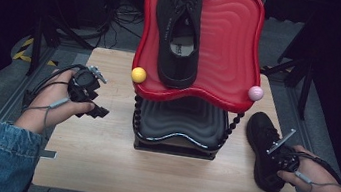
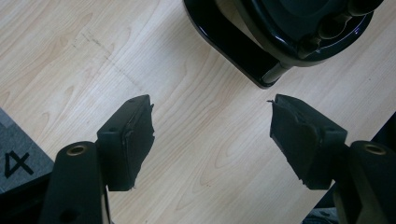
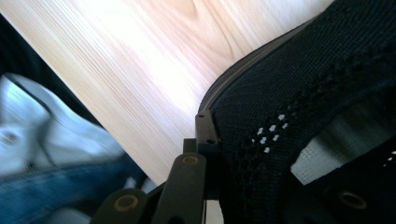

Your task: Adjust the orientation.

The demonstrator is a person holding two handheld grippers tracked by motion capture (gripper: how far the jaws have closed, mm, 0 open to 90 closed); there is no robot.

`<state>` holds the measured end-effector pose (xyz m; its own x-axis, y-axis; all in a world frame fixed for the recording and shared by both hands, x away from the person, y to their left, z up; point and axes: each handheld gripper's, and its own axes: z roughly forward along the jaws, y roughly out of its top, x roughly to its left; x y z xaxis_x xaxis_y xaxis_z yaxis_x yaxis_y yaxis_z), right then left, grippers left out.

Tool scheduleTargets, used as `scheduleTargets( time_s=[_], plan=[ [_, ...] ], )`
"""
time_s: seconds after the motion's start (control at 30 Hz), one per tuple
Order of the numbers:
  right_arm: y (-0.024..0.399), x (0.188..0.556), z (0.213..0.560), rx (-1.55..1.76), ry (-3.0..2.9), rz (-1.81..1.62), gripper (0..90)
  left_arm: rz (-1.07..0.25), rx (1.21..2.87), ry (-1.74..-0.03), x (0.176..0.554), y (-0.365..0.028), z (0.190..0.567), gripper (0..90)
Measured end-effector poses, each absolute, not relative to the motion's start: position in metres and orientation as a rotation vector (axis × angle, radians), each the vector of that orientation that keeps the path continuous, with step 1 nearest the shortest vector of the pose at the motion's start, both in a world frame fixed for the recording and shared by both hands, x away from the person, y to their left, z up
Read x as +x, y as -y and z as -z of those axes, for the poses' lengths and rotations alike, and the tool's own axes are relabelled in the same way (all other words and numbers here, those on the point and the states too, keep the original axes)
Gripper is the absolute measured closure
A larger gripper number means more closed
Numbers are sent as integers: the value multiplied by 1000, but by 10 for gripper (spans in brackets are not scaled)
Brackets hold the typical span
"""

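Clamped by the right gripper [image 1: 278,156] on its soft knit collar, lying on the table [image 1: 98,166] just ahead of those jaws: light, floppy black shoe [image 1: 264,149], best pinched at that rim; left gripper [image 2: 210,135] agape, empty.

Black knit shoe at the table's right edge

The black shoe [image 1: 264,149] lies flat on its sole on the wooden table [image 1: 98,161], near the right edge and toward the near right corner, toe pointing to the far side, heel nearest the person. In the right gripper view its mesh upper [image 3: 299,93] shows a woven texture, small white flecks, a grey lining at the opening and a dark ribbed sole rim.
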<state>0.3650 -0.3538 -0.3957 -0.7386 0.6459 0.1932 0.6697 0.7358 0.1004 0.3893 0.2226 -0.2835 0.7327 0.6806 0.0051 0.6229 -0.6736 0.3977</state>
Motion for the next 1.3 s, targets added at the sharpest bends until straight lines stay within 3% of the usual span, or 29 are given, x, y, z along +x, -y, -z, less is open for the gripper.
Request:
scheduleTargets(
  time_s=[0.4, 1.3],
  plan=[
    [347, 370, 360, -1146, 2736, 382, 888, -203, 2568, -1000, 386, -228, 289, 310],
    [334, 374, 217, -1188, 2835, 485, 885, -186, 2581, -986, 381, -228, 289, 309]
  ],
)
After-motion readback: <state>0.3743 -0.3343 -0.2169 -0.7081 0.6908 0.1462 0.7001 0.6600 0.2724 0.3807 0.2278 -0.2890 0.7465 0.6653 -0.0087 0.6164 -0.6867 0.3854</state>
